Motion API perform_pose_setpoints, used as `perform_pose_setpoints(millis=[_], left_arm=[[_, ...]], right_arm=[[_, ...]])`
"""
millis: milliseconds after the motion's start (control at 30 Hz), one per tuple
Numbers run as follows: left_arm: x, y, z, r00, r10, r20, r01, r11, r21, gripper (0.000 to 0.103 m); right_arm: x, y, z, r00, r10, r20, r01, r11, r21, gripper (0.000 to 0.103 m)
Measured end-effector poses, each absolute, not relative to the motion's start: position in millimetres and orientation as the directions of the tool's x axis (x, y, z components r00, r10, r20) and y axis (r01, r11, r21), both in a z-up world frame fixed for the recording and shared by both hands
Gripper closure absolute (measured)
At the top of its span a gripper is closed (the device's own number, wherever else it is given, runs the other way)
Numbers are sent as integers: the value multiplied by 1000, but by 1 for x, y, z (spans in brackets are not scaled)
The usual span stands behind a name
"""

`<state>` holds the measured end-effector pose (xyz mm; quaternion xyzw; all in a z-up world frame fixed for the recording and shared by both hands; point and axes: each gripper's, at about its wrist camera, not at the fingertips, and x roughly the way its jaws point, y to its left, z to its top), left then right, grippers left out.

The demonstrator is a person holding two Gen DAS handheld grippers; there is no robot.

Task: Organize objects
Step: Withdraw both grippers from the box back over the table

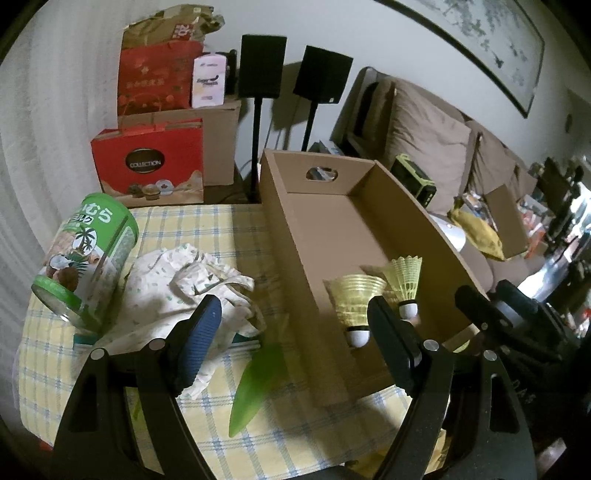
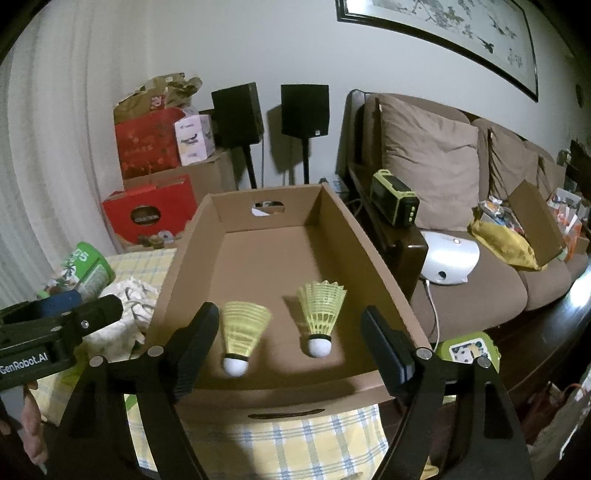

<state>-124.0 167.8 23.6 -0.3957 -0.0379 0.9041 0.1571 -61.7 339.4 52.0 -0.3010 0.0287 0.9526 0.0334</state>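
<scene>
Two yellow shuttlecocks (image 2: 242, 336) (image 2: 320, 318) lie side by side at the near end of the open cardboard box (image 2: 280, 254), cork ends toward the camera. The right gripper (image 2: 291, 345) hovers above them, jaws wide, holding nothing. The left gripper (image 1: 295, 332) is likewise open and empty over crumpled cloth (image 1: 192, 284); a blurred green shape (image 1: 255, 387) below it is unidentifiable. A green can (image 1: 86, 258) lies tilted on the checked tablecloth (image 1: 229, 417).

Home living room: brown sofa (image 2: 461, 206) with cushions, framed painting (image 2: 443, 33), stand speakers (image 2: 304, 109).
</scene>
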Motion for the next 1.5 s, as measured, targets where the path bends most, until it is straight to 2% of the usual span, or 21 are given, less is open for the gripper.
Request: perform_pose_setpoints(millis=[100,233,367,500,600,1000,1100,1267,1500], left_arm=[[-122,165,24,-640,312,-702,-253,-948,-191,24],[-118,156,27,-652,305,-694,-245,-951,-187,13],[-113,146,30,-665,301,-684,-236,-953,-190,10],[-109,138,31,-674,271,-687,-224,-961,-160,10],[-105,129,33,-690,259,-676,-218,-965,-147,1],[-95,86,39,-742,206,-638,-163,-978,-127,1],[-95,72,38,-730,214,-649,-161,-977,-141,0],[-94,47,37,-745,153,-650,-114,-988,-102,0],[-95,11,25,-715,148,-683,-70,-987,-142,0]], right_arm=[[-60,335,53,-816,44,-576,-77,-996,33,22],[-57,332,55,-818,43,-573,-77,-996,36,21],[-55,327,59,-821,41,-570,-75,-997,36,19],[-51,322,63,-824,15,-566,-64,-996,67,12],[-46,317,67,-836,26,-548,-72,-996,62,1],[-42,292,74,-834,7,-551,-43,-998,53,1],[-41,281,74,-834,-3,-552,-25,-999,44,1],[-41,263,74,-833,-35,-553,14,-999,42,1],[-41,234,72,-826,-93,-557,84,-996,42,1]])
